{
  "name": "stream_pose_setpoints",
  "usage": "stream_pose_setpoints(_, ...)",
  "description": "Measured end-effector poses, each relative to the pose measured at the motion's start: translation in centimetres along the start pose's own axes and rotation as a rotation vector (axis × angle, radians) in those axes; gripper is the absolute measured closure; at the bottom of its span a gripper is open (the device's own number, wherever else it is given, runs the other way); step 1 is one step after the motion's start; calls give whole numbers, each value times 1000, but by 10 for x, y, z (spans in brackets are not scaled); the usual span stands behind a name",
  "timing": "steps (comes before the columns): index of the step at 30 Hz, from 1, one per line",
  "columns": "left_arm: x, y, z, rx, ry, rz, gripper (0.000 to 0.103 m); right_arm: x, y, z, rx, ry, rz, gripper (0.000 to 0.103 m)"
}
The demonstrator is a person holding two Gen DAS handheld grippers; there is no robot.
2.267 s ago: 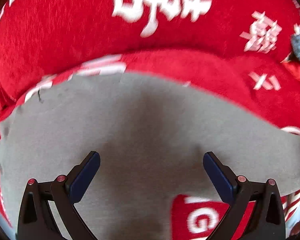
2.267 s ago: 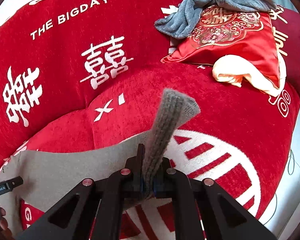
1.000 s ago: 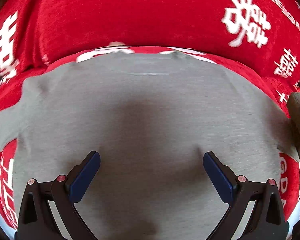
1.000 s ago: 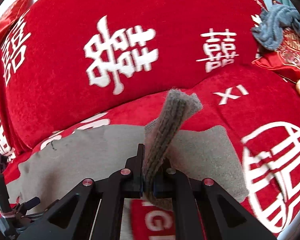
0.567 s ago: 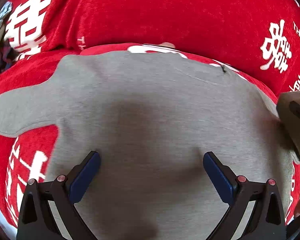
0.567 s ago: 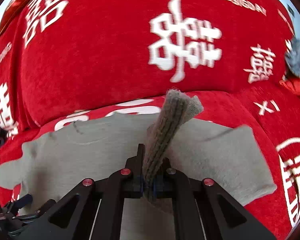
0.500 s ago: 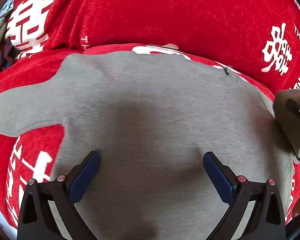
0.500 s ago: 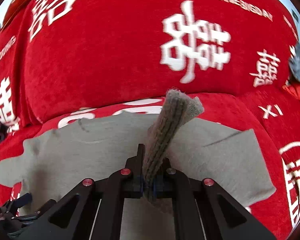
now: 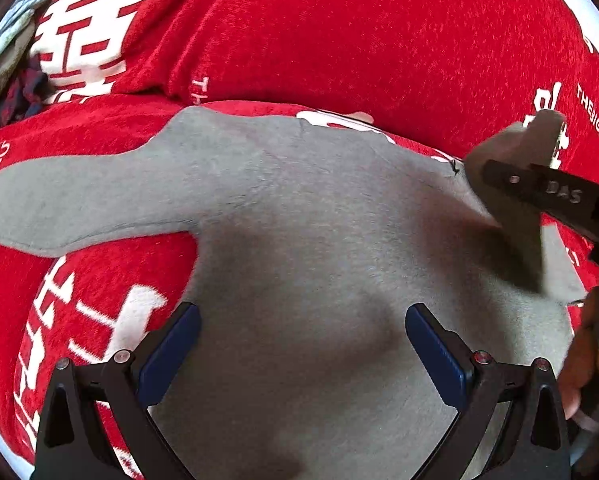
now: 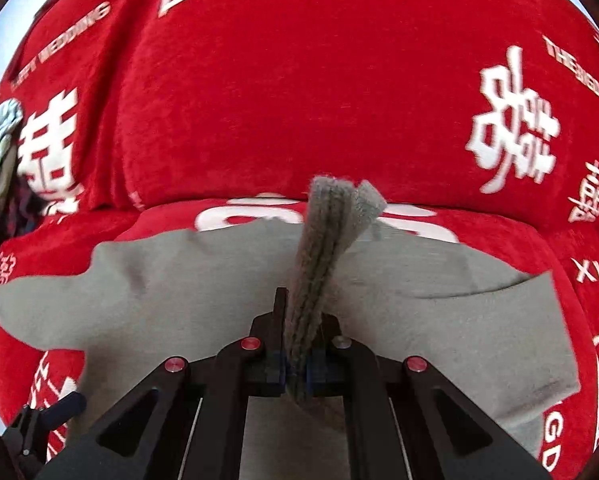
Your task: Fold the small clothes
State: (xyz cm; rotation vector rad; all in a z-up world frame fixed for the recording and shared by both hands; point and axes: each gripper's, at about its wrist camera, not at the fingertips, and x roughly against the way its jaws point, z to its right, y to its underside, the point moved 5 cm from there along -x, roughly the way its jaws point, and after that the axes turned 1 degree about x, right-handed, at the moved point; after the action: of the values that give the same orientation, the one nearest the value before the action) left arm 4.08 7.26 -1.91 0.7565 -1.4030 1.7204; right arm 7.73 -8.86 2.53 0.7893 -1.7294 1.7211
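Right now the right gripper (image 10: 297, 372) is clenched on the ribbed cuff (image 10: 319, 248) of the grey sweater (image 9: 299, 240), which lies spread on the red sofa cover (image 9: 339, 32). The left gripper (image 9: 299, 344) hangs released above the sweater's body, pinning nothing, so I'd judge a pull on that sleeve could drag or bunch the whole garment.

Both wrist views look steeply down, close, sharing the grey garment (image 9: 299, 240).
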Motion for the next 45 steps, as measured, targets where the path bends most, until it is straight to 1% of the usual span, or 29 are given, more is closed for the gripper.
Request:
stream_pose_setpoints(3, 7, 2, -6, 6, 16, 9, 0, -2, 4, -21, 39, -31, -5, 97)
stream_pose_setpoints(5, 12, 4, -11, 8, 1, 21, 0, -4, 6, -33, 59, -45, -13, 97)
stream_pose_setpoints(9, 24, 10, -26, 37, 17, 31, 0, -6, 15, -56, 95, -109, -32, 97)
stream_pose_setpoints(15, 41, 15, -47, 69, 20, 51, 0, -4, 30, -79, 131, -197, -57, 97)
stream_pose_setpoints(17, 43, 15, -51, 79, 22, 56, 0, -2, 36, -83, 143, -213, -65, 97)
stream_pose_setpoints(20, 41, 15, -54, 87, 17, 49, 0, -6, 44, -84, 154, -214, -84, 97)
stream_pose_setpoints(28, 44, 17, -54, 79, 7, 51, 0, -9, 53, -82, 125, -257, -126, 97)
stream_pose_setpoints(29, 45, 16, -54, 79, 6, 52, 0, -11, 55, -81, 124, -265, -142, 95)
stream_pose_setpoints(30, 46, 15, -55, 83, 6, 54, 0, -13, 56, -81, 117, -278, -161, 92)
stream_pose_setpoints(31, 48, 14, -55, 87, 6, 56, 0, -13, 56, -80, 106, -298, -173, 92)
stream_pose_setpoints(32, 49, 13, -55, 91, 8, 58, 0, -12, 57, -78, 88, -322, -186, 90)
stream_pose_setpoints(33, 51, 12, -54, 101, 17, 52, 0, -11, 56, -77, 79, -332, -190, 82)
stream_pose_setpoints(34, 53, 10, -53, 105, 20, 54, 0, -9, 55, -75, 74, -337, -187, 76)
stream_pose_setpoints(35, 55, 8, -51, 105, 23, 56, 0, -6, 53, -72, 72, -337, -177, 64)
stream_pose_setpoints(36, 56, 6, -49, 102, 23, 59, 0, 0, 49, -66, 66, -337, -151, 56)
stream_pose_setpoints(38, 58, 3, -42, 90, 19, 65, 0, 9, 42, -55, 45, -337, -116, 50)
stream_pose_setpoints(41, 56, 0, -27, 79, 35, 58, 0, 23, 29, -20, -26, -337, -69, 49)
stream_pose_setpoints(42, 55, -1, -20, 72, 43, 52, 0, 25, 27, -9, -43, -322, -62, 49)
stream_pose_setpoints(45, 55, -1, 4, 35, 64, 52, 0, 22, 28, 30, -90, -238, -65, 49)
